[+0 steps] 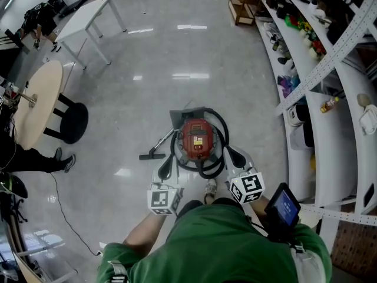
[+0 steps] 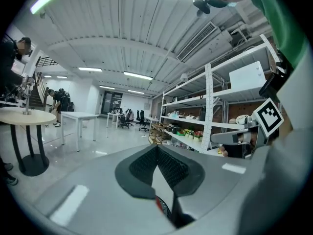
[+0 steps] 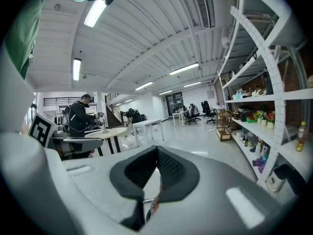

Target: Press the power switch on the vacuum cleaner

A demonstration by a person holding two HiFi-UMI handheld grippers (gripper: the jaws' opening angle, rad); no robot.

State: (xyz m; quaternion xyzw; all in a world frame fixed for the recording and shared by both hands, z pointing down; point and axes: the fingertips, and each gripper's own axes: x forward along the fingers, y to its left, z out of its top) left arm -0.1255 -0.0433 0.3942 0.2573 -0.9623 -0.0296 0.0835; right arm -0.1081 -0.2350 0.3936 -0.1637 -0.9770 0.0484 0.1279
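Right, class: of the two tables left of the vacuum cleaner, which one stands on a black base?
The round beige-topped table at the head view's left edge. The white rectangular table, farther off, stands on thin white legs instead.

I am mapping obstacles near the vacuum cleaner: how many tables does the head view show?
2: a round table at left, a white table at upper left; others may be hidden.

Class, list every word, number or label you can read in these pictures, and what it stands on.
Nothing here can be read.
Yellow label on the red vacuum cleaner: too small.
Blue screen at the right arm: blurred.
Marker cubes: square patterns only, no letters.
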